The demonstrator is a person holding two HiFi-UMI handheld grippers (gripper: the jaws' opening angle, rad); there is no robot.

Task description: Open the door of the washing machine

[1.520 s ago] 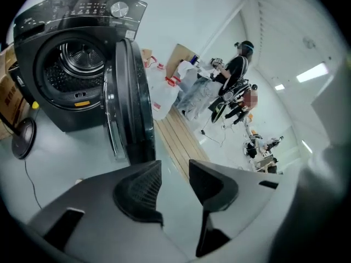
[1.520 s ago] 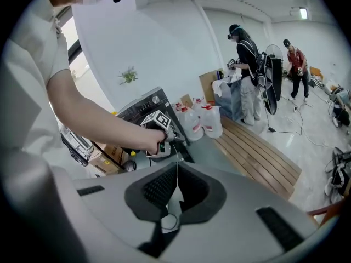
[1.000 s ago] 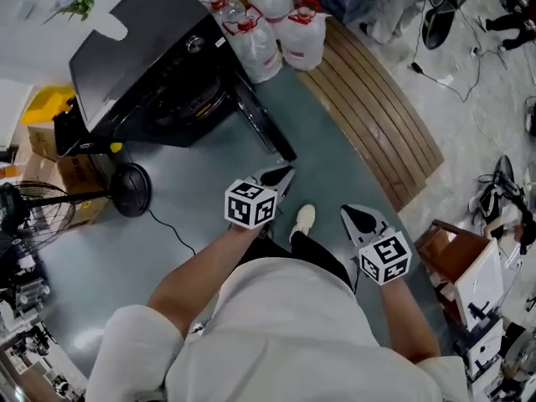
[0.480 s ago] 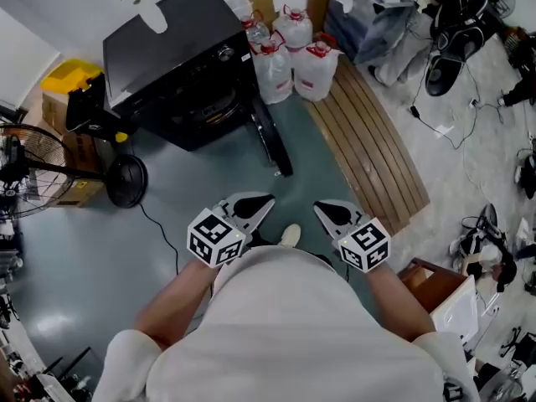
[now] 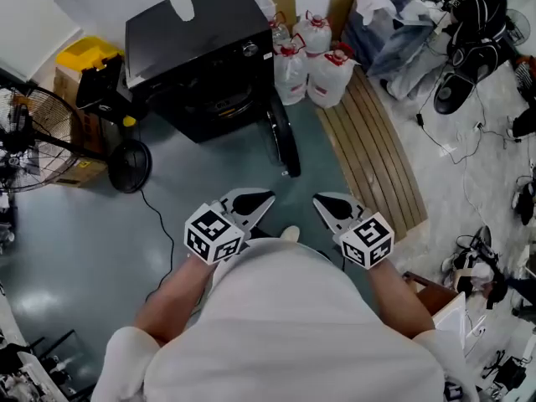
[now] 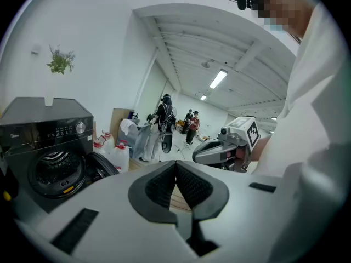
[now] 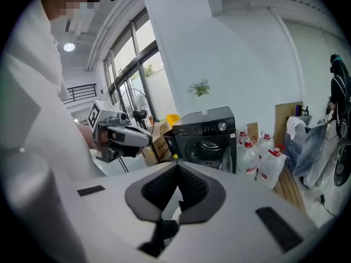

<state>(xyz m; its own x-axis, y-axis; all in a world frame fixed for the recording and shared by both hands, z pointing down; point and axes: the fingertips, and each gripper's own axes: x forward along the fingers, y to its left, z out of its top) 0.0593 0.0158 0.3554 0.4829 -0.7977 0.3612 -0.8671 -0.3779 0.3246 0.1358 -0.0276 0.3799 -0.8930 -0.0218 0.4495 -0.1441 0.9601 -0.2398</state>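
Washing-machine door (image 5: pixel 282 139), round and black, stands swung wide open on the right side of the boxy black front-loading washing machine (image 5: pixel 197 40). It juts out over the grey-green floor (image 5: pixel 100 233) towards the person and is seen nearly edge-on from the head view, so the dark drum opening (image 5: pixel 222 103) is uncovered. The machine sits against the white wall at the top of that view. Clear plastic jugs with red caps (image 5: pixel 311 67) stand just beside it on the right, at the end of a slatted wooden platform (image 5: pixel 377 162). A black pedestal fan (image 5: pixel 33 141) and a yellow box (image 5: pixel 88 55) are on its left. The left gripper (image 5: pixel 265 198) and the right gripper (image 5: pixel 322 201) are held side by side in front of the person's white shirt (image 5: pixel 285 325), well apart from the machine and pointing towards it. What looks like the toe of a pale shoe (image 5: pixel 289 234) shows between them on the floor. In the left gripper view the ribbed black pads (image 6: pixel 189 186) meet in a closed line with nothing between them. The right gripper view shows the same: its pads (image 7: pixel 191 188) are pressed together and it holds nothing, with the open machine beyond them.
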